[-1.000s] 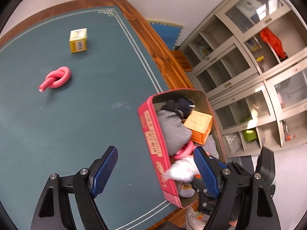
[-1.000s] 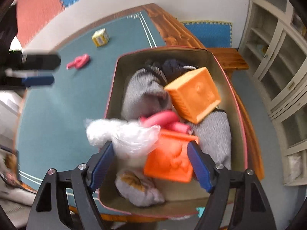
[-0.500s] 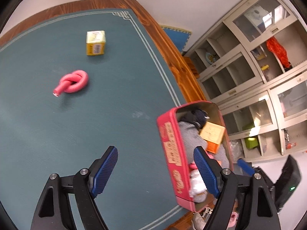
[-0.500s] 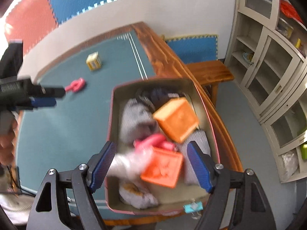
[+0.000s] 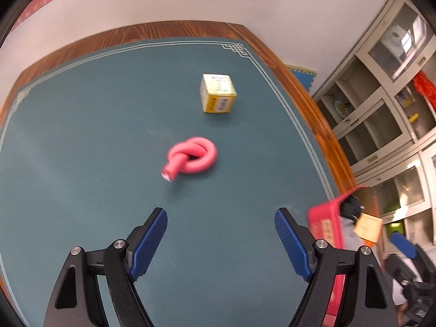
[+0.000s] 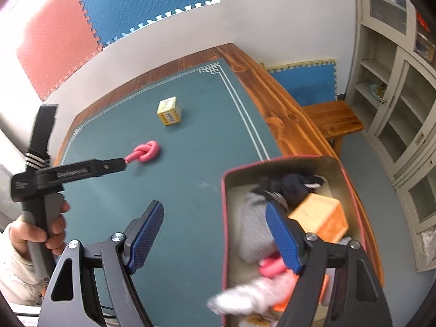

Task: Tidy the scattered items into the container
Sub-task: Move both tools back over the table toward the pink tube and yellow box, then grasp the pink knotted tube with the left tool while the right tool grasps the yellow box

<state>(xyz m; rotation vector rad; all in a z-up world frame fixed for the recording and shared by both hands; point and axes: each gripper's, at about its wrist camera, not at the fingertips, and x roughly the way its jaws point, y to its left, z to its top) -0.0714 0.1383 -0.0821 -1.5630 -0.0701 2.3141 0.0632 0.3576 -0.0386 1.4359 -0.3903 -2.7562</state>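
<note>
A pink knotted rope lies mid-table on the green mat, a yellow box beyond it. My left gripper is open and empty, hovering short of the rope. The red container stands at the table's right edge, holding grey cloth, orange blocks, a pink piece and a white plastic bag. My right gripper is open and empty over the container's near left wall. The rope and box also show in the right wrist view, with the left gripper next to the rope.
The container sits at the left wrist view's right edge. The wooden table border runs along the right. A wooden bench and glass-door cabinets stand beyond. Foam mats hang on the wall.
My left gripper has swung away from the container toward the pink rope and box. My right gripper has risen and pulled back from the container; the white bag now lies inside it.
</note>
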